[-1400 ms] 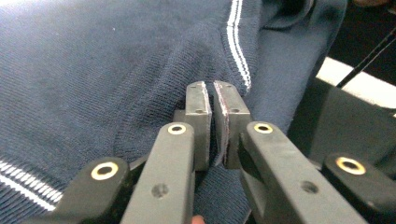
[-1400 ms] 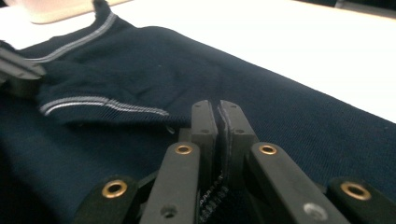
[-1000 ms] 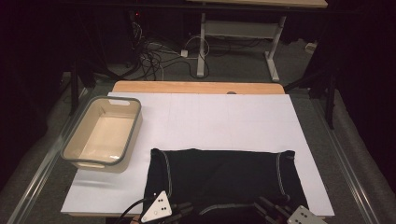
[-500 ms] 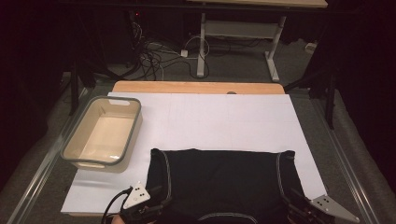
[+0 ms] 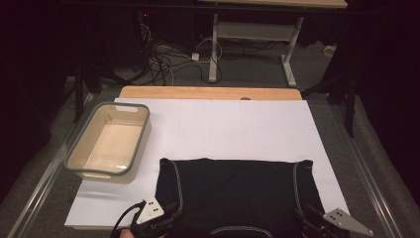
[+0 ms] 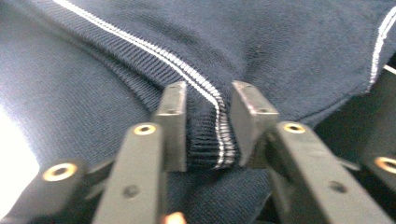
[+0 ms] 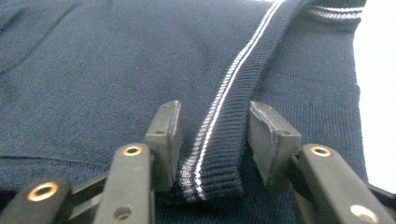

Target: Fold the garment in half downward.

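Table: a white sheet (image 5: 223, 124) covers most of a wooden tabletop (image 5: 208, 92).
Garment: a dark navy knit top (image 5: 237, 191) with white-striped ribbed trim lies flat on the sheet's near half, right of the tub.
Tub: a beige basin with a grey rim (image 5: 143, 130) stands at the sheet's left edge, near the garment.
Left gripper (image 6: 206, 95): at the garment's near left corner; jaws just closed further, ribbed trim (image 6: 208, 135) bunched between them, pads pressing it.
Right gripper (image 7: 214, 116): at the near right corner; jaws closing, straddling a ribbed band (image 7: 219, 154), a gap on one side.
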{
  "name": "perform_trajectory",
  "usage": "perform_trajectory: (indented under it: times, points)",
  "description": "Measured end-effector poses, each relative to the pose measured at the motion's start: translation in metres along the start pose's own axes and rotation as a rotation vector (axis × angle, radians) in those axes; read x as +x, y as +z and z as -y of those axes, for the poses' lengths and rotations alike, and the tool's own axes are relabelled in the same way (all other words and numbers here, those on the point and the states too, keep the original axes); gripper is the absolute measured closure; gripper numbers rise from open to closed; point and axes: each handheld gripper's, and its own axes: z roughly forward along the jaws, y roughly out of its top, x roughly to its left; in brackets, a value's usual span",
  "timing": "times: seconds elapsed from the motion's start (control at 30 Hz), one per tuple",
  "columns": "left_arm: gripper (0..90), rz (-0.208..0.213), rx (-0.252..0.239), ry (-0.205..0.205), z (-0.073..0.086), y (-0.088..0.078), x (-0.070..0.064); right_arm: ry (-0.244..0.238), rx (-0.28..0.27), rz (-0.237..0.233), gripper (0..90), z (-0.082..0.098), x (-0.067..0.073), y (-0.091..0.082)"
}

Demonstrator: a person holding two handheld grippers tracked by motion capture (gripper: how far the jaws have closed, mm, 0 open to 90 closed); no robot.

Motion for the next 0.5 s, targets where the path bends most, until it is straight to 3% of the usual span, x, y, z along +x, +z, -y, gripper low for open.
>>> perform_trajectory:
  times: [0.23, 0.37, 0.5]
  points:
    - [78.7, -0.019, -0.011, 0.021, -0.001, -0.002, -0.003, -0.020, 0.013, -0.048, 80.7, 0.000, 0.000, 0.000]
    - [80.6, -0.017, -0.018, 0.016, -0.001, -0.004, -0.003, -0.028, -0.001, -0.041, 82.4, -0.001, 0.002, -0.002]
    - [80.9, -0.011, -0.057, 0.016, -0.003, -0.015, -0.005, -0.026, -0.041, -0.039, 82.4, -0.004, 0.003, -0.014]
